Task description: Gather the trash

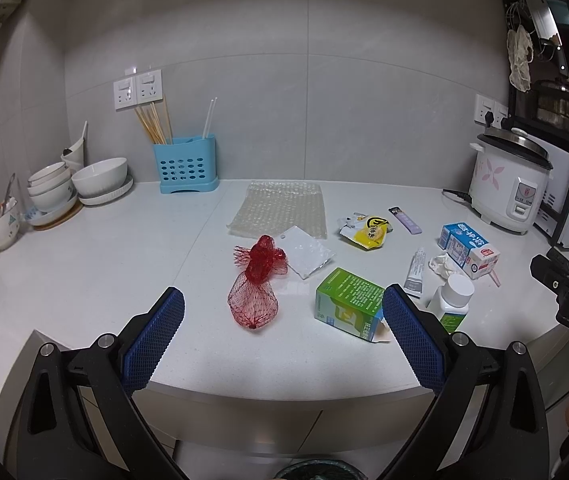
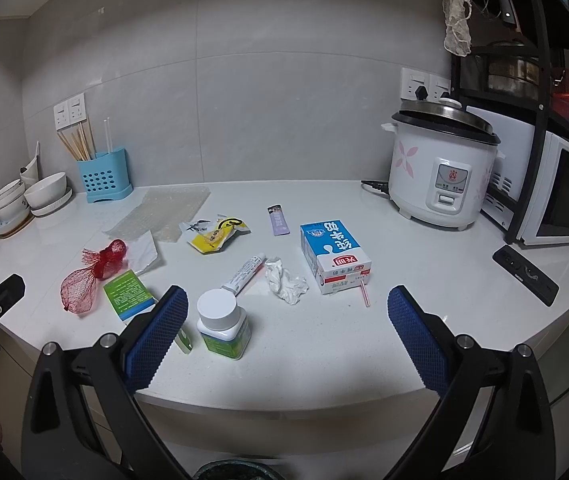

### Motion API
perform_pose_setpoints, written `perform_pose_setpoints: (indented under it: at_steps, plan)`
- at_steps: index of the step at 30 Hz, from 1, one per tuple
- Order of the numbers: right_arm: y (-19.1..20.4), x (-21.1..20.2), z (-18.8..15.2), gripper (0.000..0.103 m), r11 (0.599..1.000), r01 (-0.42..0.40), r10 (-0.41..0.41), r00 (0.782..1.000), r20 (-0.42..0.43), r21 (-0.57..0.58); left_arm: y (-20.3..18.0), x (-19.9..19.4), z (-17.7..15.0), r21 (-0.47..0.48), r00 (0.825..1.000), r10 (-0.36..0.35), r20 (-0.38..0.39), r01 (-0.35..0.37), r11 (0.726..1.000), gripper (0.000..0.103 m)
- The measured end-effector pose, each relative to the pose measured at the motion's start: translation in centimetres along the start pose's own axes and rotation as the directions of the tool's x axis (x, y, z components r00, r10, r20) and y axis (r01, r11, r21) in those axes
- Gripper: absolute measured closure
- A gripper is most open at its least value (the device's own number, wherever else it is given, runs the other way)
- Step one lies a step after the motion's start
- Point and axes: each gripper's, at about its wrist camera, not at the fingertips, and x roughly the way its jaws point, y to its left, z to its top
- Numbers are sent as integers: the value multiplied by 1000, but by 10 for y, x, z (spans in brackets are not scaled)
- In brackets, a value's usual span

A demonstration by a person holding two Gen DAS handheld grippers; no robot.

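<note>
Trash lies scattered on the white counter (image 1: 84, 280): a red mesh net (image 1: 255, 288) (image 2: 84, 284), a green box (image 1: 348, 304) (image 2: 128, 294), a white-capped bottle (image 1: 454, 300) (image 2: 222, 322), a tube (image 2: 244, 274), a crumpled tissue (image 2: 288, 284), a blue milk carton (image 2: 334, 256) (image 1: 468, 249), a yellow wrapper (image 1: 370, 232) (image 2: 216, 236), a purple sachet (image 2: 278, 220) and bubble wrap (image 1: 280, 208). My left gripper (image 1: 282, 336) is open near the counter's front edge, before the net and green box. My right gripper (image 2: 286, 336) is open too, with the bottle just ahead of its left finger.
Bowls (image 1: 100, 178) and a blue utensil holder (image 1: 186, 166) stand at the back left. A rice cooker (image 2: 440, 168), a microwave (image 2: 560, 196) and a black rack fill the right. A power strip (image 2: 524, 274) lies at the right. A dark bin rim (image 2: 232, 470) shows below the counter.
</note>
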Motion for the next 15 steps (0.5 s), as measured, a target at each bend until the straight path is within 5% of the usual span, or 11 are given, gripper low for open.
perform_pose_setpoints:
  at_steps: [15]
  plan:
    - [0, 0, 1, 7, 1000, 0, 0, 1000, 1, 0, 3, -2, 1, -1, 1000, 1, -4, -1, 1000, 6]
